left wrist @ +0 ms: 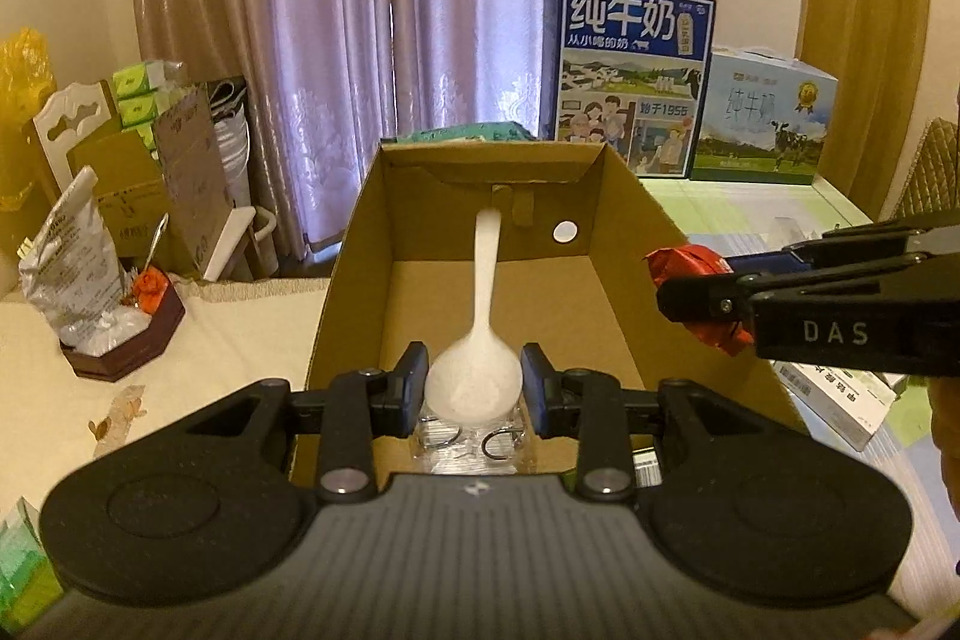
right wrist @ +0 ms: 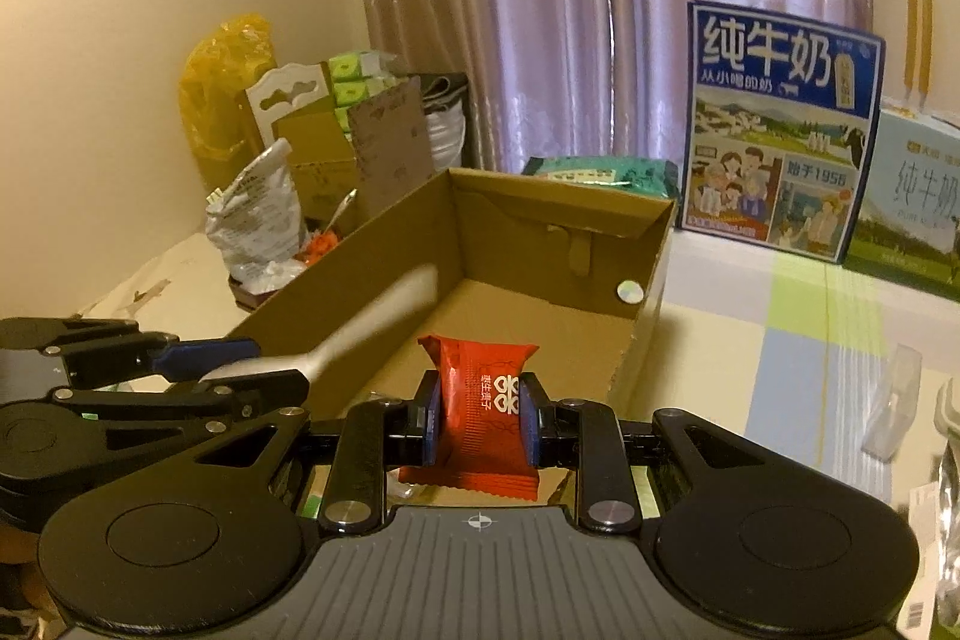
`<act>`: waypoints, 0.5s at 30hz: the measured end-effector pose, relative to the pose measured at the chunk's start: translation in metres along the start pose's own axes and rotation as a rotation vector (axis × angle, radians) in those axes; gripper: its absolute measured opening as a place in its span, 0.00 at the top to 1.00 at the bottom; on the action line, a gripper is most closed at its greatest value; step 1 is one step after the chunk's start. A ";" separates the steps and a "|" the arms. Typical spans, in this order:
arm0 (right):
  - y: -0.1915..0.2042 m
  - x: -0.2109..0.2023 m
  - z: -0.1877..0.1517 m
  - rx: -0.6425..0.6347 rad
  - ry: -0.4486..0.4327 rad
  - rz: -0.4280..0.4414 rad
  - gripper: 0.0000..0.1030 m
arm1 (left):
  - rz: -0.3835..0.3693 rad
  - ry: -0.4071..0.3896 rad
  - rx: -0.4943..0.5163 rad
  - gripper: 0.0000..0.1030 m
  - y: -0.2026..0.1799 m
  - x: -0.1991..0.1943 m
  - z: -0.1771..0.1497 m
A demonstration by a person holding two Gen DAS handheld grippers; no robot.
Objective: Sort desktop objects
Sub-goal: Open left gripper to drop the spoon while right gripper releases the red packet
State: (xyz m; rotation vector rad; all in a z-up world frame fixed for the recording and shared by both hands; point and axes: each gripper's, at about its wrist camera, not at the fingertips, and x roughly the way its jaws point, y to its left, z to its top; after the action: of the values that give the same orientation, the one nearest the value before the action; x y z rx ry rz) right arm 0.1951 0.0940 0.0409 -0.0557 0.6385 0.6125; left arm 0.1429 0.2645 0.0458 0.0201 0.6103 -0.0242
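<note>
- 1 open cardboard box
- 1 white plastic spoon
- 1 red snack packet
- 2 milk cartons: 1 dark blue, 1 pale blue
- 2 grippers: left gripper, right gripper
- 1 silver foil bag

Pink curtains hang behind two milk cartons on the table.

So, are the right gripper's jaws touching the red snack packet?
Touching. The right wrist view shows the right gripper with both blue jaws pressed against the sides of the red snack packet, no gap.
</note>
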 end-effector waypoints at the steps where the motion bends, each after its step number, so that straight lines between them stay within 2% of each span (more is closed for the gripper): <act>1: -0.001 0.002 0.000 0.005 0.003 0.000 0.78 | 0.001 -0.001 -0.007 0.71 0.001 0.001 -0.001; 7: -0.008 0.004 0.003 0.045 -0.002 0.005 0.75 | 0.012 -0.019 -0.023 0.68 0.004 -0.003 -0.004; 8: -0.009 0.003 0.003 0.052 -0.008 0.007 0.70 | 0.015 -0.020 -0.027 0.68 0.005 -0.005 -0.004; 9: -0.010 0.002 0.004 0.058 -0.015 0.007 0.58 | 0.019 -0.023 -0.031 0.68 0.006 -0.007 -0.004; 11: -0.013 -0.005 0.005 0.077 -0.041 0.009 0.44 | 0.025 -0.027 -0.040 0.67 0.008 -0.012 -0.004; 15: -0.020 -0.022 0.007 0.098 -0.071 0.004 0.41 | 0.032 -0.038 -0.050 0.64 0.008 -0.024 -0.007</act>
State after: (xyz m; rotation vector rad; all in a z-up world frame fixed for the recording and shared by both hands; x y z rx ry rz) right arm 0.1958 0.0678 0.0562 0.0591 0.5991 0.5836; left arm 0.1195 0.2735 0.0540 -0.0190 0.5726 0.0217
